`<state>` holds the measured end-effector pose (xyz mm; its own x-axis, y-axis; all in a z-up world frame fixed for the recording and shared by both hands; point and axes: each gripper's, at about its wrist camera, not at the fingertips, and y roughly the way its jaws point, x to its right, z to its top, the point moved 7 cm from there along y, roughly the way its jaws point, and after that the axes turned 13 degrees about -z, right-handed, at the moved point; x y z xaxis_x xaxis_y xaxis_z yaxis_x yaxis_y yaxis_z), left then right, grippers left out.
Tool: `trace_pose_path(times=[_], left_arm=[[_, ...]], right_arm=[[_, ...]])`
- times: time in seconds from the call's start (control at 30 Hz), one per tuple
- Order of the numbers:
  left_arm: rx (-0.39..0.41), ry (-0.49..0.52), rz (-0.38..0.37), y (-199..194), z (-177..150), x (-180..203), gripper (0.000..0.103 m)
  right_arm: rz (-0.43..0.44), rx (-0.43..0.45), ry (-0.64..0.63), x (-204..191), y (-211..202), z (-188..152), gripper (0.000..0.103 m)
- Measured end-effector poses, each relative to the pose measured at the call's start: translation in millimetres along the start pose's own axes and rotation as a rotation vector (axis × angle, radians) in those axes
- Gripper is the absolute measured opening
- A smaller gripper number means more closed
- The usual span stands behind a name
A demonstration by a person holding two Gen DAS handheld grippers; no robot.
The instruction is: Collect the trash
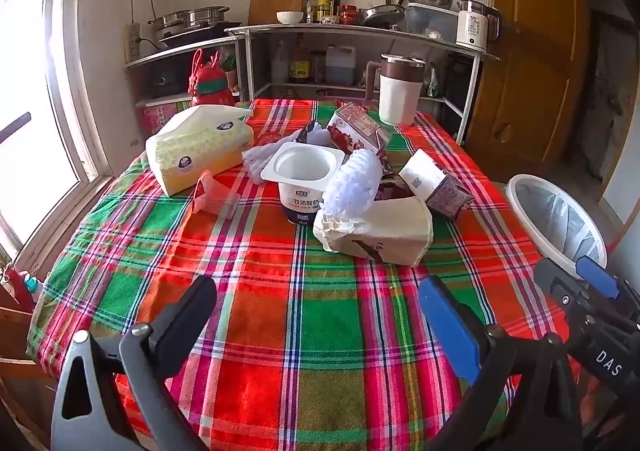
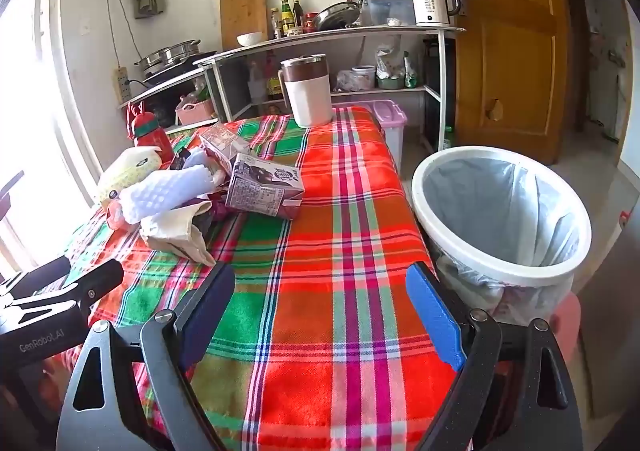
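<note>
A pile of trash lies mid-table on the plaid cloth (image 1: 280, 311): an empty white yogurt cup (image 1: 302, 181), a crushed paper cup (image 1: 384, 233), white foam netting (image 1: 354, 181), two purple milk cartons (image 1: 436, 185) (image 1: 358, 127) and a clear plastic cup (image 1: 214, 195). My left gripper (image 1: 316, 309) hovers open over bare cloth, short of the pile. My right gripper (image 2: 320, 297) is open too, above the cloth beside the white bin (image 2: 500, 211), with the nearer milk carton (image 2: 264, 191) and paper cup (image 2: 180, 231) to its upper left. Nothing sits between either pair of fingers.
A tissue pack (image 1: 200, 147) lies left of the pile and a white jug (image 1: 398, 91) stands at the far edge. The lined bin (image 1: 556, 219) stands off the table's right side. Shelves with cookware (image 1: 360, 31) run behind, a wooden door (image 2: 512, 51) at right.
</note>
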<state>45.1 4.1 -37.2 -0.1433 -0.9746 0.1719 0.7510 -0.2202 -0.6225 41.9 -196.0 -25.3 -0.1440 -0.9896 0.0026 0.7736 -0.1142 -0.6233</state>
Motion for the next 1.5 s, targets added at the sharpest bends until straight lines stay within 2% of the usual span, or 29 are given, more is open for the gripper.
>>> trace_pose_path(times=[0.63,1.5], left_arm=[[0.041,0.003,0.026,-17.0,3.4,-3.0,0.102],[0.054,-0.001,0.026,-21.7,2.2,-4.9,0.102]], right_arm=[[-0.003,0.051,-0.006,-0.6,-16.2,5.9,0.088],[-0.002,0.063,-0.007,-0.1,-21.6,6.6,0.088]])
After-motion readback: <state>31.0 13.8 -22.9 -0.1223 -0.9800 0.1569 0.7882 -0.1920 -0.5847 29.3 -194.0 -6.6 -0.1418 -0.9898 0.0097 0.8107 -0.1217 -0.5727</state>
